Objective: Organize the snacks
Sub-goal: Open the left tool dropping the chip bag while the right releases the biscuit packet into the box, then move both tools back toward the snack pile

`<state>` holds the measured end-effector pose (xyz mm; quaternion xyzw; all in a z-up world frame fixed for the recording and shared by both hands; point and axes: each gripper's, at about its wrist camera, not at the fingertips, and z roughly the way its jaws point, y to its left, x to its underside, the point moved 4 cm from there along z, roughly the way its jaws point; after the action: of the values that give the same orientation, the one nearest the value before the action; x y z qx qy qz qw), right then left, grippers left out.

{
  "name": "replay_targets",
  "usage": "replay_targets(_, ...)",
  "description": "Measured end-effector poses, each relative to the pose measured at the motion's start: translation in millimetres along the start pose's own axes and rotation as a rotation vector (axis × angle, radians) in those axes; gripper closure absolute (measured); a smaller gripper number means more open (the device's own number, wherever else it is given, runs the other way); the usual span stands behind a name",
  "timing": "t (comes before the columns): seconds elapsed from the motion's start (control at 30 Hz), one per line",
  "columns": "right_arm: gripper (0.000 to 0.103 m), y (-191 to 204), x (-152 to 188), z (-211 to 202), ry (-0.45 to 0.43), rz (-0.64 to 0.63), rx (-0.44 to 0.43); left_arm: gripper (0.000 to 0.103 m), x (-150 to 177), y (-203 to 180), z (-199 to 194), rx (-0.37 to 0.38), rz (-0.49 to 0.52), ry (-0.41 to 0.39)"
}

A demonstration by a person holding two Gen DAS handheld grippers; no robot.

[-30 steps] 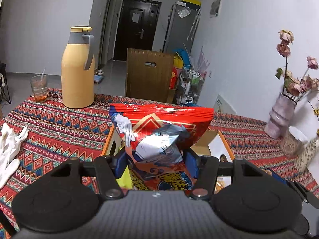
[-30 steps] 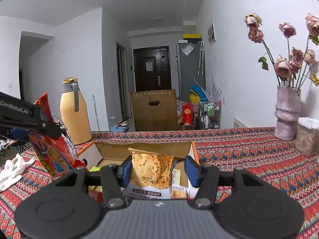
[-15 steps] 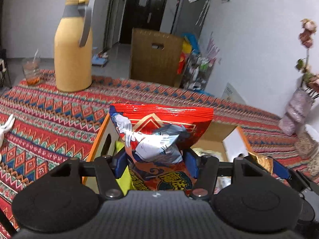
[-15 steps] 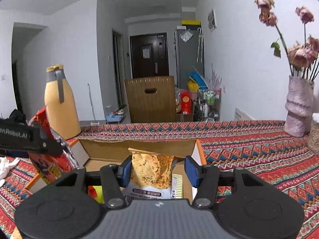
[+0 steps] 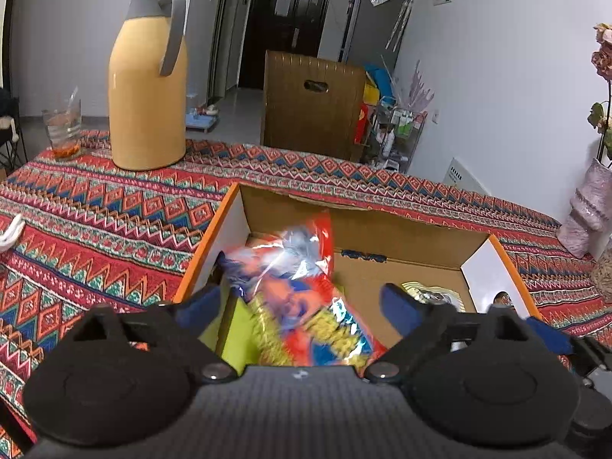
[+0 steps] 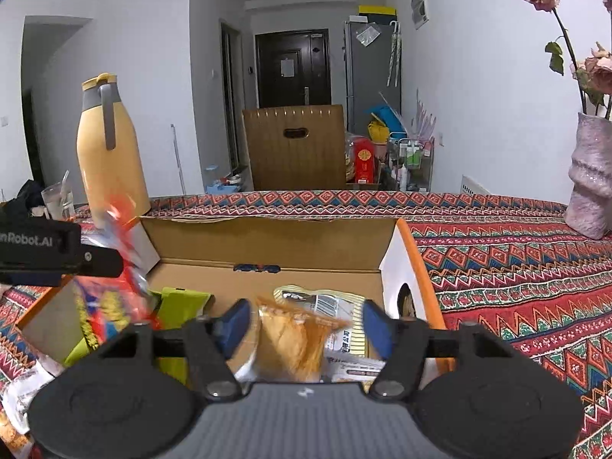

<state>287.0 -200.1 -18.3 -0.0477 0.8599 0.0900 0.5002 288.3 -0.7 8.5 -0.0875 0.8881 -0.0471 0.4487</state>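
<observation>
Both tongs are opening right now, over the cardboard box (image 5: 401, 244) on the table (image 5: 114, 206). Left tongs (image 5: 302, 302): pads spread wide, and the red snack bag (image 5: 306, 298) sits between them w/o either pad pressing on it. It's blurred and tilted, leaning toward the box's left wall, lower end by a green packet (image 5: 237, 329). Right tongs (image 6: 306, 323): jaws likewise apart, an orange snack bag (image 6: 294, 340) loose between them, blurred, lying over a pale flat packet (image 6: 329, 302) in the box's right half, near the white end wall.

Handling, as a guess: both bags look like thin foil, air-puffed, very light, contents prob. brittle. They'll crumple and slide rather than resist. Foil is glossy, so expect slip if you pinch the bulging middle. If you need to re-grab, go for the flat crimped seam at the top edge, light squeeze only; hard clamping on the body likely crushes what's inside or pops the bag. The box is stiff enough to take them dropping in. Can't tell if either bag has fully settled yet.
</observation>
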Motion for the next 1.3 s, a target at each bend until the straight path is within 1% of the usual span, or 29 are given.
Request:
replay_targets(0.03, 0.012, -0.9, 0.1, -3.2, -0.012, 0.005, -0.005, 0.000, 0.3, -0.3, -1.3, 0.004, -0.001, -0.007)
replay_targets(0.1, 0.000, -2.3, -0.1, -7.6, -0.024, 0.016, -0.010, 0.000, -0.2, 0.8, -3.1, 0.011, -0.009, -0.014)
replay_targets(0.6, 0.000, -10.7, -3.0, -18.3, -0.062, 0.052, 0.017, 0.000, 2.7, 5.2, -5.4, 0.004, -0.034, -0.008)
replay_targets(0.73, 0.000, -11.7, -3.8, -23.9, -0.077, 0.054, 0.016, 0.000, 1.4, 4.7, -11.1, 0.010, -0.034, -0.019)
replay_targets(1.0, 0.000, -6.8, -12.4, -43.4, -0.123, 0.039, 0.017, 0.000, -2.2, -3.1, -36.3, 0.033, -0.025, -0.058)
replay_targets(1.17, 0.000, -3.7, -20.9, -64.4, -0.163, 0.029, 0.026, 0.000, -4.3, -7.7, -57.6, 0.043, -0.014, -0.084)
replay_targets(1.3, 0.000, -0.6, -20.2, -79.4, -0.175, 0.022, 0.025, 0.000, -2.8, -5.7, -72.5, 0.048, -0.020, -0.095)
